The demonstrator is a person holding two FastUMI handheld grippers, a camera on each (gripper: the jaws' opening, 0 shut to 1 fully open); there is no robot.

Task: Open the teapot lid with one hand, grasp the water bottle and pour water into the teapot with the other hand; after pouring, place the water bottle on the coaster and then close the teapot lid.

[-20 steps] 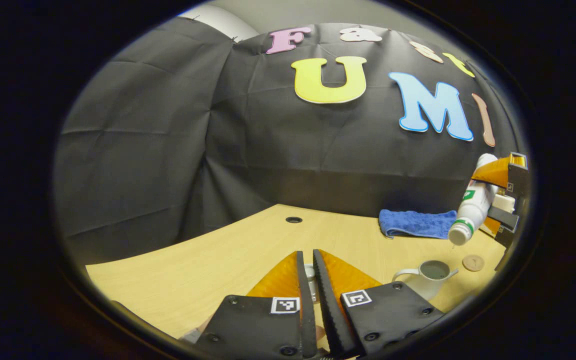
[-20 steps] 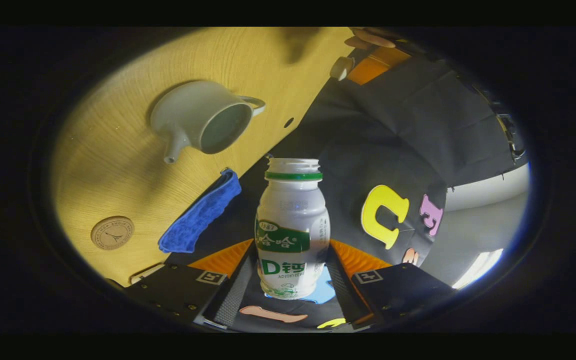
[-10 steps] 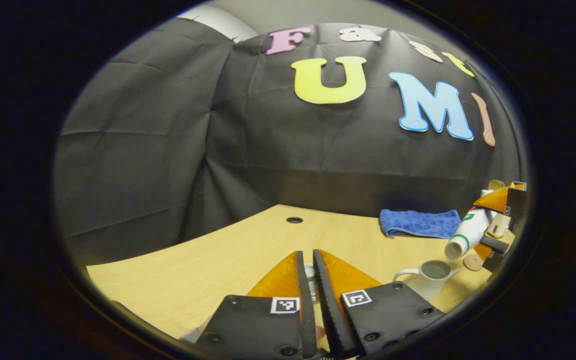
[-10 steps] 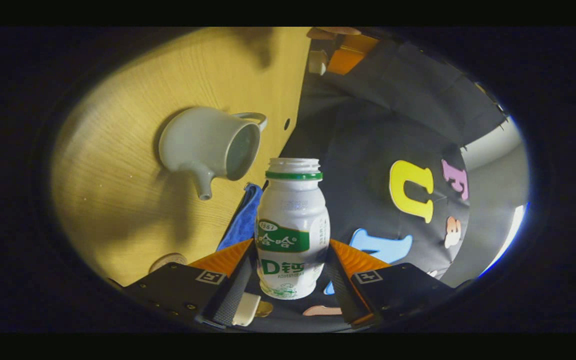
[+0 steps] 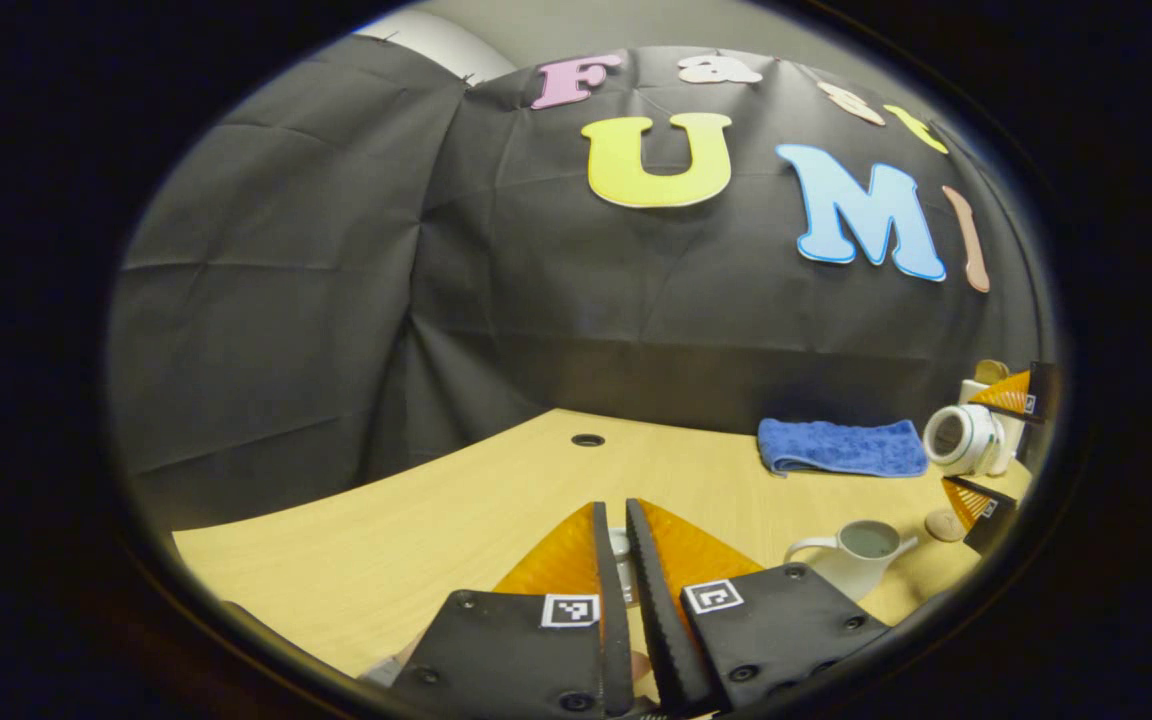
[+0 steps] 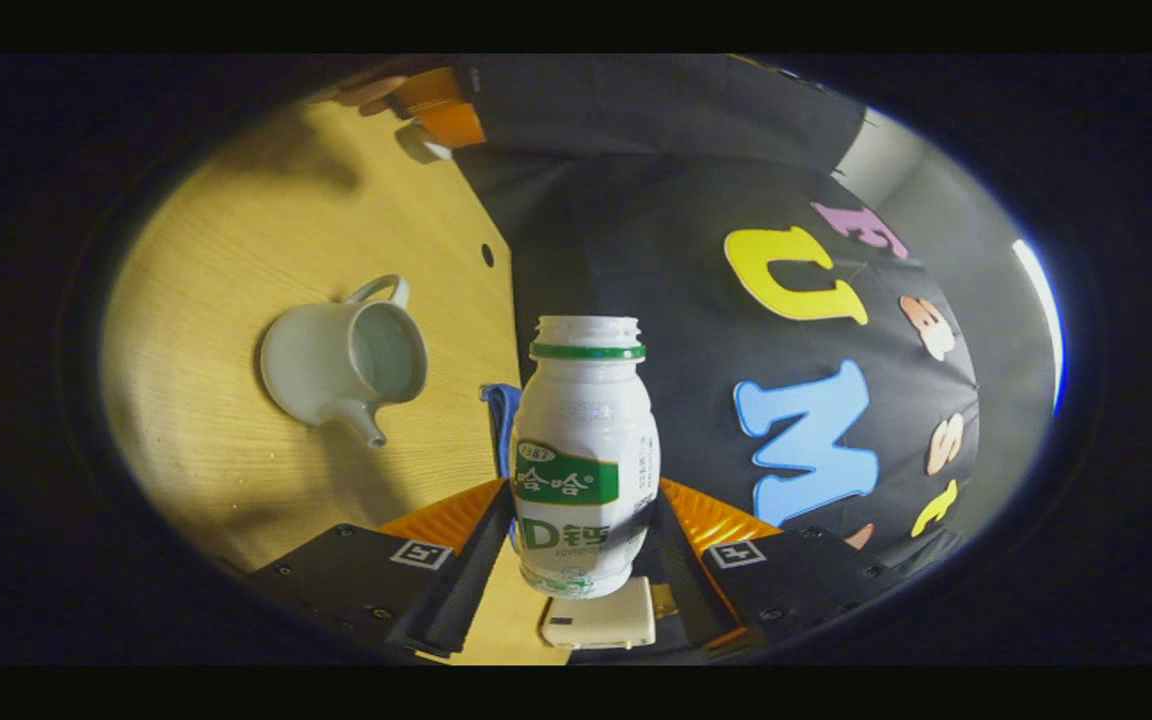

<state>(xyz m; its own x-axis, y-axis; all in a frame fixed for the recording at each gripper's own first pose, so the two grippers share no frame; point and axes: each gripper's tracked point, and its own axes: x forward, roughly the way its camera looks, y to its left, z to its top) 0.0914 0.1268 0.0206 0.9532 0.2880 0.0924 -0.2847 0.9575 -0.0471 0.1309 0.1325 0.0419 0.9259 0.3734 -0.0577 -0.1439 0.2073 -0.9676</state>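
We see the right gripper (image 6: pixel 584 560) with jaws clamped on the uncapped water bottle (image 6: pixel 584 470), held above the surface (image 6: pixel 226 300) beside the open teapot (image 6: pixel 341 362). Left gripper (image 5: pixel 621 600) jaws pinch the small teapot lid (image 5: pixel 620 548)

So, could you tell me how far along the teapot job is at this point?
Done: the teapot stands open, and the left gripper holds its lid. In hand: the right gripper grips the uncapped water bottle, tipped toward level above the table. Left: standing it on the coaster, then closing the lid.
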